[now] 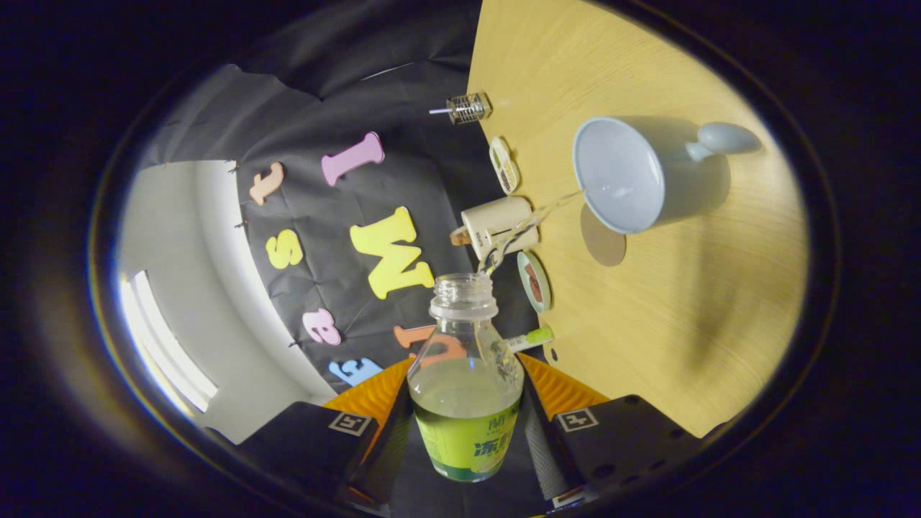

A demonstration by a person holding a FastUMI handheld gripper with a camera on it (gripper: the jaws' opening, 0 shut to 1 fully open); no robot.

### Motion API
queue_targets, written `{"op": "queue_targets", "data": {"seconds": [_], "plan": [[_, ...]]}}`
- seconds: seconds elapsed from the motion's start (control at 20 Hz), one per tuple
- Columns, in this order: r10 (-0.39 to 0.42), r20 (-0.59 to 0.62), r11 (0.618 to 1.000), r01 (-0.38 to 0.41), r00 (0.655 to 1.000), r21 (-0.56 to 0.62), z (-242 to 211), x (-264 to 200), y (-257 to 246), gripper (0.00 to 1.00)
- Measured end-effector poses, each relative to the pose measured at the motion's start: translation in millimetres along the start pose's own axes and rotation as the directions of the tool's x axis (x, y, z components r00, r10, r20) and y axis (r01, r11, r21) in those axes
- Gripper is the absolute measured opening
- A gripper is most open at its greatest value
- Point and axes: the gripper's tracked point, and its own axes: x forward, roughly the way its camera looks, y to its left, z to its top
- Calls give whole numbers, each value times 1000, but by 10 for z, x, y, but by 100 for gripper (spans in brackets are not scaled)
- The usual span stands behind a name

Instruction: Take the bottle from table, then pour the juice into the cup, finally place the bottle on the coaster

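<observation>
Gripper (466,424) pinching uncapped bottle (466,403) by both sides, tipped; thin juice stream (532,219) arcing into cup (633,176) on table (683,302).

From my station I see the gripper (464,388) as 2 blocky black housings, 1 behind each finger. Each housing carries 1 square white marker tag with a black pattern, the left tag (352,423) and the right tag (578,419) tilted toward each other. The fingers (561,388) are wedge-shaped with fine ribbing across their outer faces. A few small round holes (604,471) dot the right housing's matte top. Both fingers press on the bottle (468,424) between them.
</observation>
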Motion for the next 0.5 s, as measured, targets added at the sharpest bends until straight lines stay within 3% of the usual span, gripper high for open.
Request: {"op": "queue_targets", "data": {"seconds": [0.5], "plan": [[105,37,979,-110,994,172,170,-69,151,79]]}}
